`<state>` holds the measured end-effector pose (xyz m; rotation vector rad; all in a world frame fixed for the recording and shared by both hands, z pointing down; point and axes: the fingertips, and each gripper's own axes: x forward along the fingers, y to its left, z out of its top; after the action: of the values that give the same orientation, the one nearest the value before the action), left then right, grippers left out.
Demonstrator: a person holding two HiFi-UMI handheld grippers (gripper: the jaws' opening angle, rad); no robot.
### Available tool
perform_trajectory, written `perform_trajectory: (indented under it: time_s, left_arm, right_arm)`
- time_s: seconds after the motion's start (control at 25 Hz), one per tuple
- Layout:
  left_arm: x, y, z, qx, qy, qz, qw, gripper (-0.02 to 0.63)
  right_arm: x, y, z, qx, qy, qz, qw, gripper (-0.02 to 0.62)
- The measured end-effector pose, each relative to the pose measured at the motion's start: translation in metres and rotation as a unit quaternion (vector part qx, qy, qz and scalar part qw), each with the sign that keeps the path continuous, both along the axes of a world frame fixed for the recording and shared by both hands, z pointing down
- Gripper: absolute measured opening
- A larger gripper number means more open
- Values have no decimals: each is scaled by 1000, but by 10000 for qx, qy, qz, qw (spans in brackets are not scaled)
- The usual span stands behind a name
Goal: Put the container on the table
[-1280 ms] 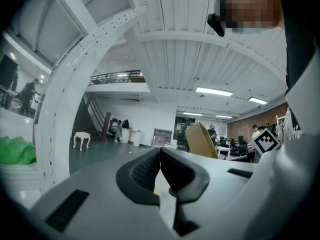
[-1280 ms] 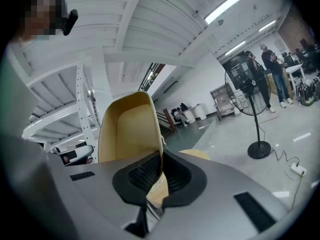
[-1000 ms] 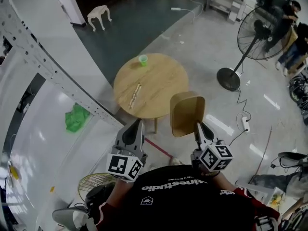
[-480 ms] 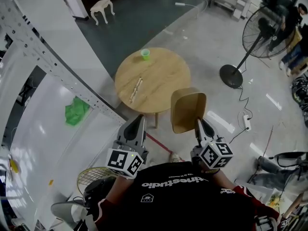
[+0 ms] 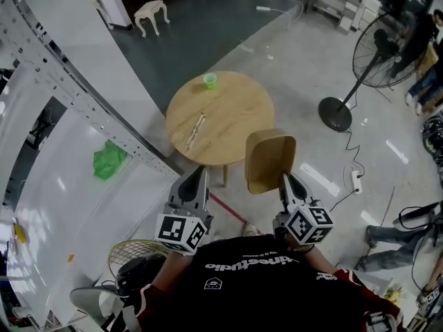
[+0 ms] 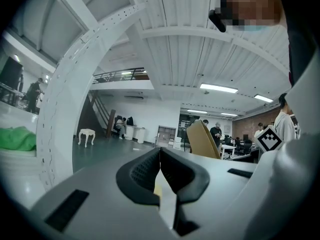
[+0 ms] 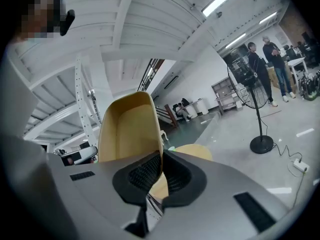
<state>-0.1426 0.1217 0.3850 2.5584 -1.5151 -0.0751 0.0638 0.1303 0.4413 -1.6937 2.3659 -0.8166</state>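
A tan, open-topped container [image 5: 270,161] stands upright in the air beside the round wooden table [image 5: 235,109], its hollow side facing me. My right gripper [image 5: 284,178] is shut on its lower rim; in the right gripper view the wall of the container [image 7: 129,129] runs between the pads of that gripper [image 7: 161,157]. My left gripper [image 5: 201,171] hangs level to the left of it, shut with nothing in it. The left gripper view shows its gripper [image 6: 160,152] with pads touching and the container [image 6: 202,140] off to the right.
On the table stand a small green cup [image 5: 210,81] and a pair of wooden sticks [image 5: 196,128]. A white perforated beam [image 5: 83,92] runs along the left, with a green cloth [image 5: 109,163] beyond it. A standing fan [image 5: 379,43], a power strip [image 5: 356,178] and a white stool [image 5: 151,11] are on the floor.
The head view has shifted slightly. Both grippers and the held container stay in the same place.
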Motion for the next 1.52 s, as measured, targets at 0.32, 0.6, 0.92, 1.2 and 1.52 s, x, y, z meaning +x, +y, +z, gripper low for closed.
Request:
perform_trajectory:
  time_s: [0.32, 0.6, 0.92, 1.2, 1.52]
  left_arm:
    - [35, 5, -2, 95, -214, -255, 9994, 25]
    - [52, -4, 8, -15, -388, -243, 9990, 25]
    - [60, -55, 19, -99, -323, 96, 9994, 25]
    - [45, -135, 22, -110, -126, 340, 9993, 25]
    - [1, -229, 12, -19, -21, 633, 9980, 25]
  right_arm:
    - [39, -5, 12, -50, -275, -108, 9996, 28]
    - [57, -18, 29, -171, -380, -106, 9991, 28]
    - [53, -59, 43, -493, -283, 68, 9984, 26]
    - [41, -131, 46, -588, -126, 309, 9977, 23]
    - [-12, -219, 37, -622, -56, 504, 9968, 23]
